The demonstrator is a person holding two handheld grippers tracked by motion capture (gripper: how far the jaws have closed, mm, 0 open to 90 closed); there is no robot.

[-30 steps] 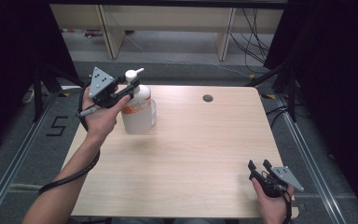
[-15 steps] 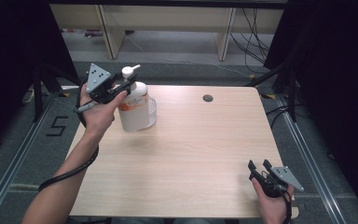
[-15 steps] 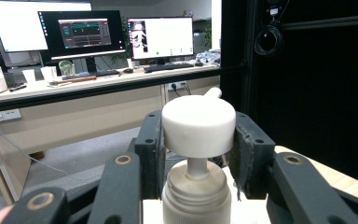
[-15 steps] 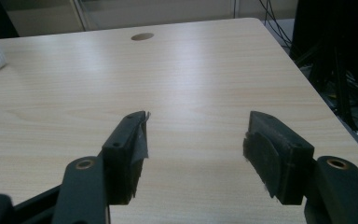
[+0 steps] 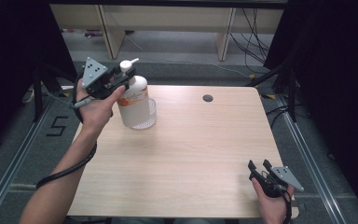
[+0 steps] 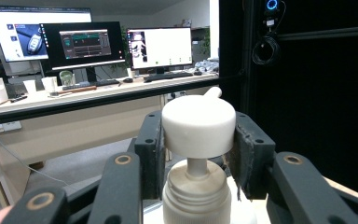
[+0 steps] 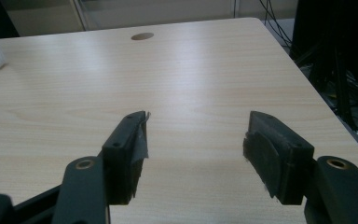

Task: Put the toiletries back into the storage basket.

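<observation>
high view: left gripper [image 5: 125, 78] clamps pump head of soap bottle [image 5: 135, 100], far left on table [image 5: 191, 154], bottle apparently tilted | left gripper view: pump head [image 6: 198, 126] gripped, carrying remains | right gripper view: right gripper [image 7: 196, 135] spread, idle

Left hand-held gripper [image 5: 123, 77]: black body, grey three-cornered plate on top drilled with small holes, black cable trailing along the bare forearm. Right hand-held gripper [image 5: 259, 167]: same build. Jaws black, brass-coloured pivot bushings, dark worn pads with small screw holes. No sleeves visible.
</observation>
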